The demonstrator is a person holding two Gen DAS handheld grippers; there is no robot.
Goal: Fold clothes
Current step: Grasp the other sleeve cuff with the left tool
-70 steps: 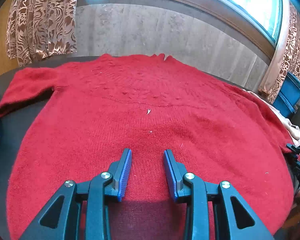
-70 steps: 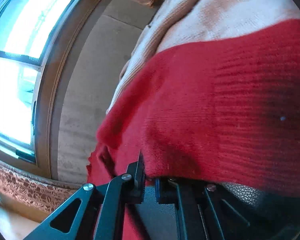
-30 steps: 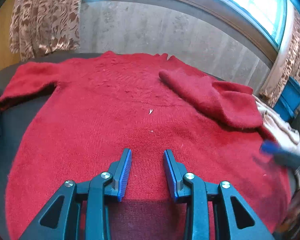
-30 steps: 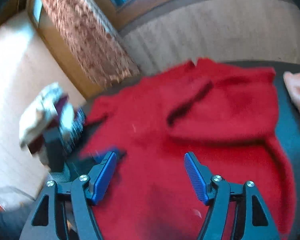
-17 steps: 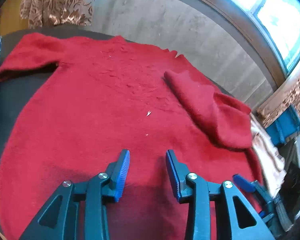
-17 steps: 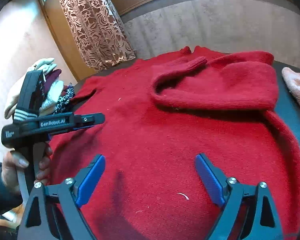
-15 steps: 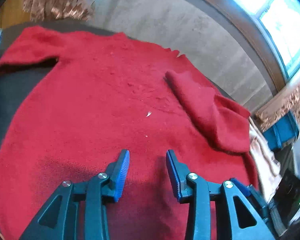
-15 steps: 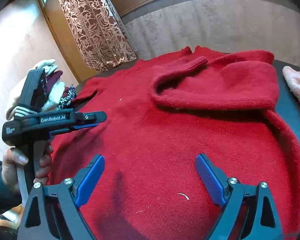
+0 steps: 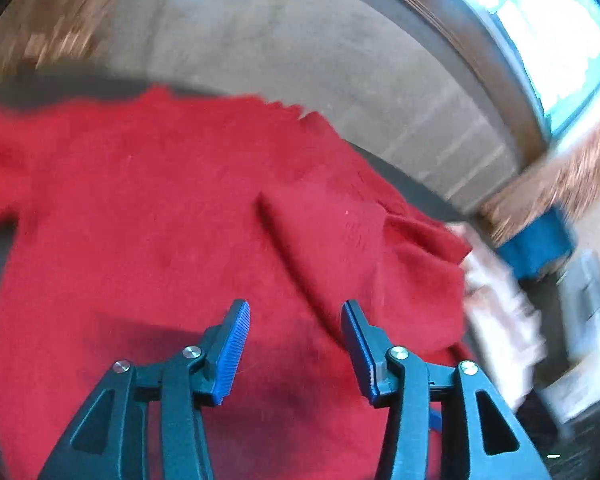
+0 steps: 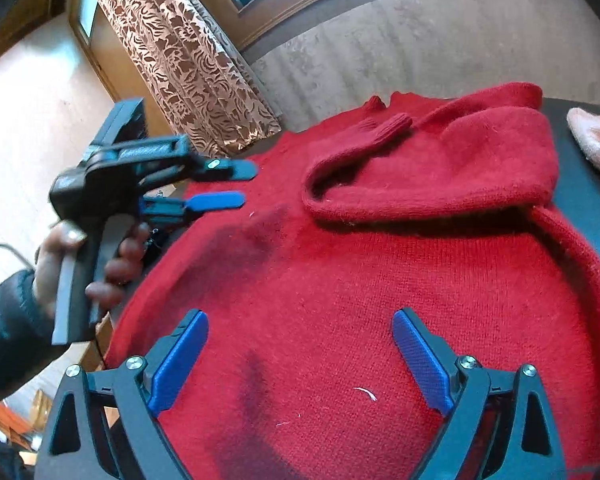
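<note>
Your red knit sweater (image 10: 340, 300) lies spread flat on the dark table (image 10: 580, 200), with its right sleeve (image 10: 440, 168) already folded across the chest and the cuff pointing toward the collar. Expect it to handle soft and limp, light, with a fuzzy knit that grips the pads well but stretches and sags if you lift it by one point. Pinch a full thickness at a firm edge, such as the ribbed cuff or the hem, rather than loose body fabric.

Your left gripper (image 10: 224, 186) hovers above the sweater's left side, held level and aimed across the garment toward the folded sleeve, fingers apart and holding nothing. The left-wrist view is motion-blurred. Your right gripper (image 10: 300, 360) hangs low over the sweater's lower body near the hem, fingers spread wide and empty, pointing toward the collar.

A pale pink garment (image 10: 596, 140) lies on the table just beyond the folded sleeve.
</note>
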